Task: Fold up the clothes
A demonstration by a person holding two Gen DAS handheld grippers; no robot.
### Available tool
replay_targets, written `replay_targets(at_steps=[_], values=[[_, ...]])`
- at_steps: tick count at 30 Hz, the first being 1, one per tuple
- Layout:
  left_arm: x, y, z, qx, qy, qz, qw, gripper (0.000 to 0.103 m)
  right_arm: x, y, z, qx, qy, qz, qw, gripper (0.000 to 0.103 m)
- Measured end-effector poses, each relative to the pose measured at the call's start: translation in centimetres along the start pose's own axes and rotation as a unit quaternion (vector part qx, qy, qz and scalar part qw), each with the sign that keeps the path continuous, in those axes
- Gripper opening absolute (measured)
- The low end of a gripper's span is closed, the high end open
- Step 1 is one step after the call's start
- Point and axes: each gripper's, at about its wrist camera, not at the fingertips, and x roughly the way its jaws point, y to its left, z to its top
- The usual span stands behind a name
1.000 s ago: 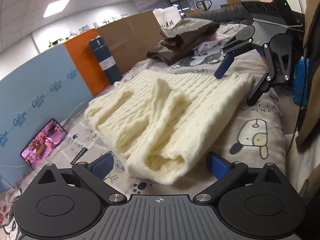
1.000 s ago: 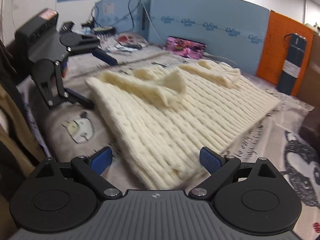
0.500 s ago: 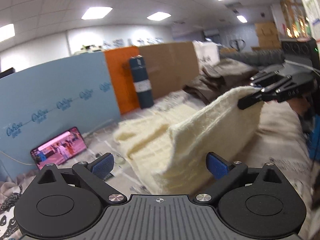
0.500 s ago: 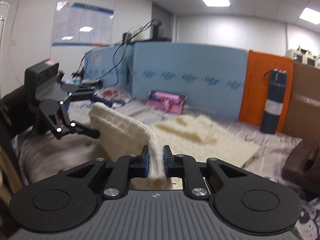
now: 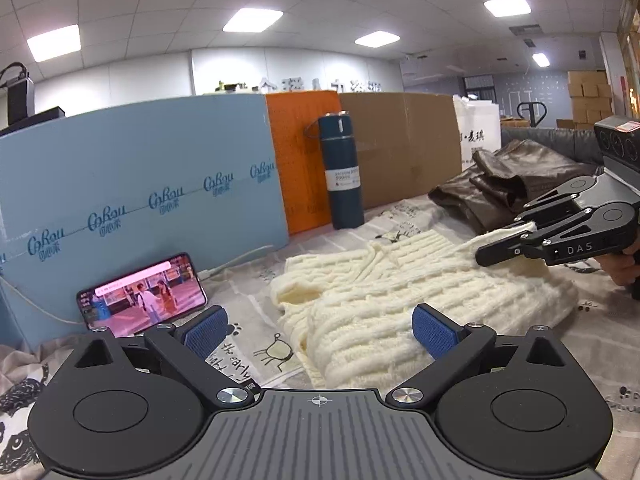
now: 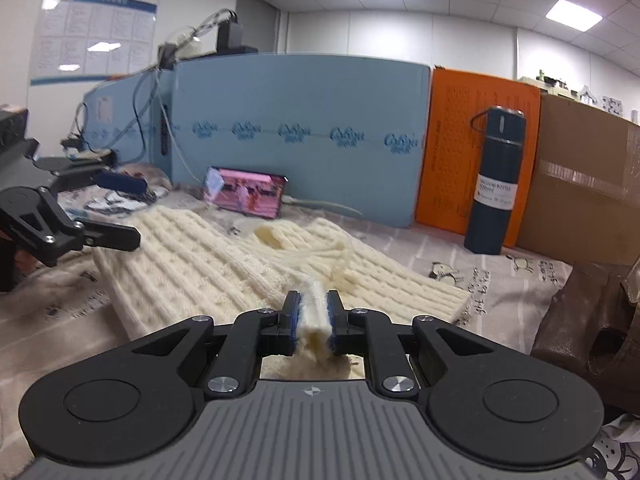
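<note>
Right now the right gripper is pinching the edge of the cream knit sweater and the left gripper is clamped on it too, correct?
Not quite. The right gripper is shut on the cream knit sweater, but the left gripper is open, pads apart with nothing pinched, as the left wrist view shows.

The brown jacket [image 6: 592, 320] is cut off at the right edge; the phone [image 6: 244, 196] screen is blurred.
</note>
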Motion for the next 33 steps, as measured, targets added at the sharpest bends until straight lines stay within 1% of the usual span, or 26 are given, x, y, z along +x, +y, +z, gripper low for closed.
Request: replay_targets(at_steps=[4, 5, 6, 8, 12, 13, 14, 15, 16, 17, 18, 19, 20, 22, 24, 26, 28, 29, 30, 32, 33], values=[[2.3, 0.0, -0.4, 0.005, 0.046, 0.021, 0.9987, 0.100, 1.4, -0.2, -0.3, -0.005, 0.030, -0.013, 0.999, 0.013], [2.8, 0.0, -0.5, 0.006, 0.059, 0.022, 0.9980, 0.100, 1.7, -0.2, -0.4, -0.005, 0.035, -0.016, 0.999, 0.015], [3.2, 0.1, -0.7, 0.005, 0.069, 0.022, 0.9974, 0.100, 1.7, -0.2, -0.4, -0.004, 0.035, -0.020, 0.999, 0.018], [3.6, 0.1, -0.6, 0.003, 0.076, 0.027, 0.9967, 0.101, 1.4, -0.4, -0.4, -0.002, 0.032, -0.033, 0.999, 0.030], [2.9, 0.4, -0.3, -0.002, 0.056, 0.030, 0.9980, 0.101, -0.1, -0.9, -0.1, -0.005, 0.005, -0.066, 0.998, 0.045], [2.5, 0.6, -0.2, -0.006, 0.047, 0.032, 0.9984, 0.101, -0.8, -1.0, -0.1, -0.007, -0.004, -0.067, 0.998, 0.052], [1.7, 1.0, 0.0, -0.010, 0.029, 0.031, 0.9990, 0.101, -1.5, -1.0, 0.0, -0.009, -0.012, -0.067, 0.998, 0.059], [0.9, 1.3, 0.3, -0.013, 0.010, 0.030, 0.9994, 0.101, -2.3, -0.8, -0.1, -0.010, -0.023, -0.059, 0.998, 0.063], [0.1, 1.4, 0.4, -0.008, -0.006, 0.023, 0.9997, 0.101, -3.1, -0.6, -0.1, -0.012, -0.031, -0.044, 0.998, 0.072], [-0.7, 1.3, 0.4, 0.009, -0.015, 0.004, 0.9998, 0.101, -3.8, -0.4, -0.2, -0.016, -0.034, -0.022, 0.999, 0.080], [-1.4, 1.1, 0.5, 0.027, -0.023, -0.015, 0.9993, 0.101, -4.6, -0.2, -0.2, -0.021, -0.037, 0.001, 0.999, 0.082], [-2.1, 1.0, 0.5, 0.044, -0.031, -0.034, 0.9980, 0.101, -5.3, 0.0, -0.3, -0.026, -0.038, 0.023, 0.999, 0.084], [-2.8, 0.8, 0.5, 0.062, -0.038, -0.053, 0.9959, 0.101, -5.6, 0.5, -0.3, -0.038, -0.028, 0.041, 0.998, 0.084], [-3.0, -0.6, 0.0, 0.127, -0.012, -0.087, 0.9880, 0.101, -5.8, 1.7, -0.6, -0.065, -0.001, 0.074, 0.995, 0.085], [-2.4, -1.8, -0.8, 0.178, 0.013, -0.098, 0.9790, 0.101, -5.2, 2.8, -1.2, -0.092, 0.035, 0.099, 0.990, 0.085], [-1.6, -2.8, -1.5, 0.219, 0.032, -0.100, 0.9701, 0.101, -4.1, 3.8, -1.9, -0.111, 0.069, 0.105, 0.986, 0.084], [-0.6, -3.5, -2.0, 0.255, 0.040, -0.099, 0.9611, 0.100, -3.1, 3.9, -2.1, -0.121, 0.086, 0.097, 0.984, 0.084], [-0.1, -3.7, -2.3, 0.270, 0.042, -0.098, 0.9569, 0.094, -2.6, 3.8, -2.2, -0.123, 0.091, 0.092, 0.984, 0.083], [0.6, -3.6, -2.4, 0.277, 0.043, -0.099, 0.9547, 0.091, -2.1, 3.6, -2.2, -0.122, 0.095, 0.087, 0.984, 0.082], [1.6, -3.0, -2.2, 0.271, 0.040, -0.097, 0.9568, 0.082, -1.4, 2.7, -2.3, -0.114, 0.100, 0.078, 0.985, 0.079], [2.0, -2.8, -2.2, 0.266, 0.037, -0.096, 0.9584, 0.079, -1.3, 2.1, -2.4, -0.108, 0.099, 0.075, 0.986, 0.076]])
